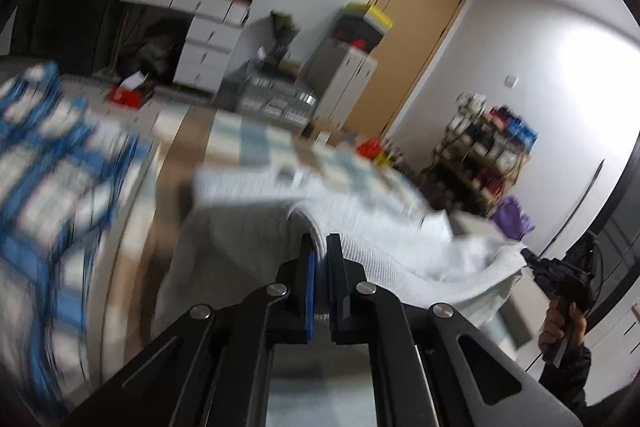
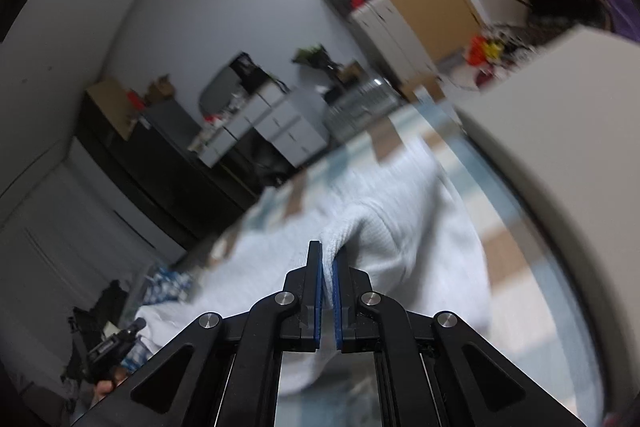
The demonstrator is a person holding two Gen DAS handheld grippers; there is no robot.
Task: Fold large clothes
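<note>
Left gripper: we see our black two-finger left gripper [image 1: 320, 247] with blue pads clamped on a fold of the pale grey-white ribbed knit garment [image 1: 360, 227]; the fabric fills the narrow gap between its fingertips.
Right gripper: our black right gripper [image 2: 327, 253] with blue pads is pinched on a raised peak of the same garment [image 2: 384, 227], cloth squeezed between the pads.
Garment: it spreads ahead of both tools and hangs slack between them; in the left wrist view it sags away to the right of the fingers toward the other tool.
Surface under it: beyond the fingertips we see a bed cover with a blurred checked pattern of light blue, white and brown [image 1: 256, 143].
Left of the left tool: a blue-and-white patterned cloth [image 1: 52, 163], heavily blurred, so we cannot tell what it is.
Other tool seen from the left wrist: low to the right, the right gripper [image 1: 528, 259] meets the garment's far edge, with the person's hand [image 1: 560, 327] on its handle.
Far ahead: white drawer unit [image 1: 208, 43], tan wooden door [image 1: 416, 27] and a cluttered shelf rack [image 1: 484, 151], all well apart from the tools.
</note>
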